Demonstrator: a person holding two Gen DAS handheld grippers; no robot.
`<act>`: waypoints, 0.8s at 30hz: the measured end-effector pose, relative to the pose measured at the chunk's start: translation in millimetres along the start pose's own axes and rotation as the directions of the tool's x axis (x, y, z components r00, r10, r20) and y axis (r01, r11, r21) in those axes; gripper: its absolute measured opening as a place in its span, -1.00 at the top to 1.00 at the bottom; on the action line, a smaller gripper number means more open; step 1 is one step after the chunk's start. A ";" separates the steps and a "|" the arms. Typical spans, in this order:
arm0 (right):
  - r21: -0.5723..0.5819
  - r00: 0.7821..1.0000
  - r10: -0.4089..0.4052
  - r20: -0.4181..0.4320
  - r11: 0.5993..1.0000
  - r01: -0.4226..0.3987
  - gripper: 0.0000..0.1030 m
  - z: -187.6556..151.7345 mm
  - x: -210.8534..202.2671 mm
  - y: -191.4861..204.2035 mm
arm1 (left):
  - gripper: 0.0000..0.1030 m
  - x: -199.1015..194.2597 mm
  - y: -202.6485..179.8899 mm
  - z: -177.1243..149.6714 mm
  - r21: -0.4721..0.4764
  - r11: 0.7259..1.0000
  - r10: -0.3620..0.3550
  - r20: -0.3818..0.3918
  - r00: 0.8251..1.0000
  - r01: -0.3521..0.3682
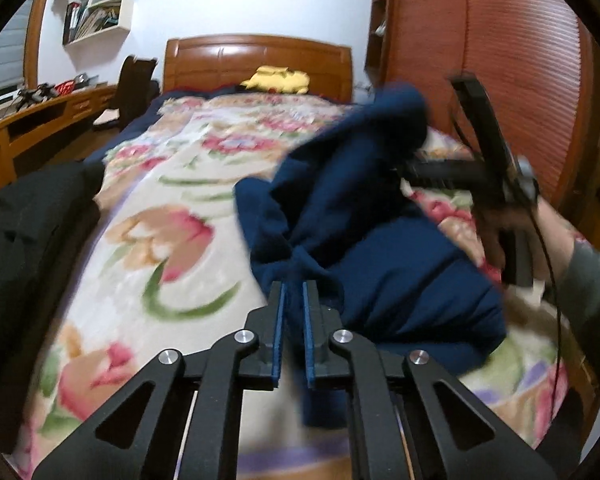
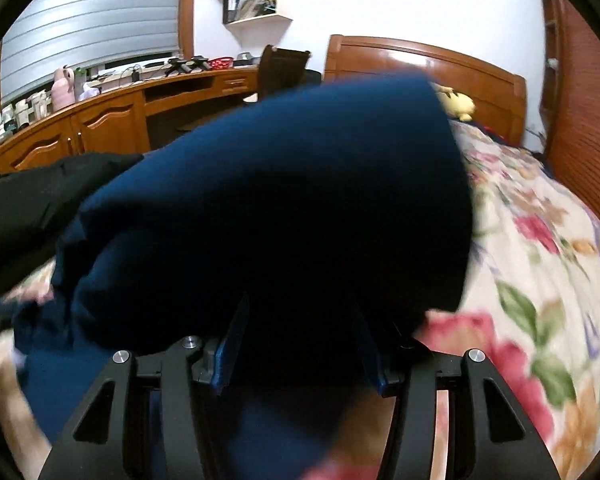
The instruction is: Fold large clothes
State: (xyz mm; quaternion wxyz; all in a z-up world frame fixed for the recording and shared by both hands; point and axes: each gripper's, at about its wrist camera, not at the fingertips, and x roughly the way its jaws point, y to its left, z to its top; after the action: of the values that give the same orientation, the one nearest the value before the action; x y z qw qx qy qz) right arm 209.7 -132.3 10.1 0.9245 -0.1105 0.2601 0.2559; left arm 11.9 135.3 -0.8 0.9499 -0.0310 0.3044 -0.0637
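Observation:
A large navy garment lies bunched on the floral bedspread, right of the bed's middle. My left gripper is shut on a pinched fold at the garment's near edge. In the left wrist view my right gripper, held by a hand in a grey sleeve, lifts the garment's far right part off the bed. In the right wrist view the navy garment fills the middle and drapes over my right gripper. Its fingertips are hidden, and a thick bunch of cloth sits between the blue pads.
A black garment lies heaped at the bed's left edge. A yellow plush rests by the wooden headboard. A wooden wardrobe stands along the right, a curved desk and a dark chair on the left.

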 end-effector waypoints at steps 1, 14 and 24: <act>-0.010 1.000 0.000 -0.006 1.000 0.000 -0.04 11.9 12.0 5.9 | 0.91 1.7 4.7 -4.4 -0.004 1.000 0.013 -0.017 1.000 -0.013; 0.017 0.998 0.010 -0.058 1.000 -0.009 -0.04 16.2 30.6 -6.5 | 0.63 -19.0 29.7 -8.8 -0.075 0.997 0.005 0.030 1.000 -0.003; 0.090 0.998 0.004 -0.062 0.996 0.002 -0.04 -30.6 -17.2 -22.7 | -0.20 -21.6 27.1 3.9 -0.090 0.996 0.013 0.114 0.993 -0.002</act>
State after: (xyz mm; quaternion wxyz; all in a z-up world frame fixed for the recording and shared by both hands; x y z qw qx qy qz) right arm 196.1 -169.0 -4.7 0.9199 -0.0765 0.3000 0.2407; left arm -0.4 165.3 12.1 0.9636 -0.0760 0.2524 -0.0445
